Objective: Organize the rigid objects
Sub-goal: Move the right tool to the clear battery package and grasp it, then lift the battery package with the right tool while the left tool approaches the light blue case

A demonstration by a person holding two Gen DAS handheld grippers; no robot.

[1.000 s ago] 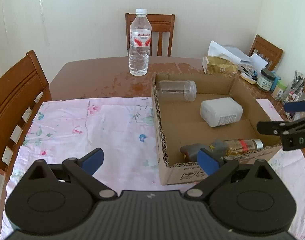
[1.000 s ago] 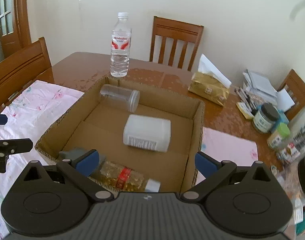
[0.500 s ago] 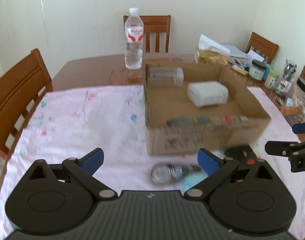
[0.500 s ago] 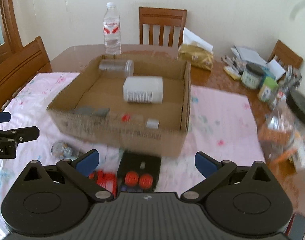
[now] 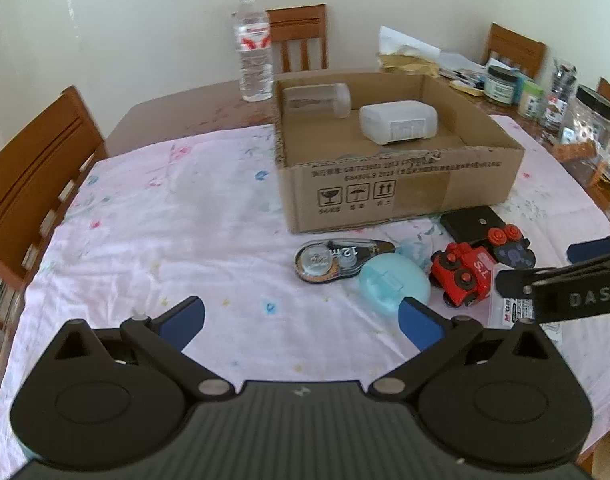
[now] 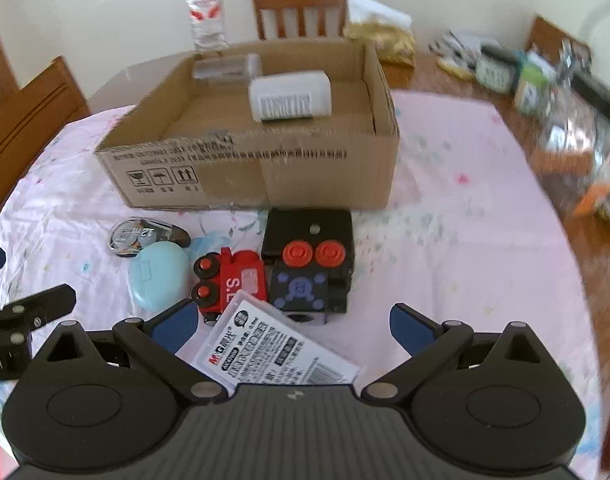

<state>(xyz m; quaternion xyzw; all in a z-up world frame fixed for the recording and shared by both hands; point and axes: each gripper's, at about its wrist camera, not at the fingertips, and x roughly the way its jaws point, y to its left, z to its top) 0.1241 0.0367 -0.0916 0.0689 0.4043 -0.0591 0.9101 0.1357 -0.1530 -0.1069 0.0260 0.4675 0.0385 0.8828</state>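
Room: plain cream walls, evenly daylit. Furniture: brown wooden table with glossy top, largely covered by a pink floral cloth; slatted wooden chairs, one at the far side, one at left, another at right.

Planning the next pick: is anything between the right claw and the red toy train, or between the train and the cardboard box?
A clear plastic case lies under the open right claw, overlapping the red toy train. Toward the cardboard box, only its near wall stands in the way.
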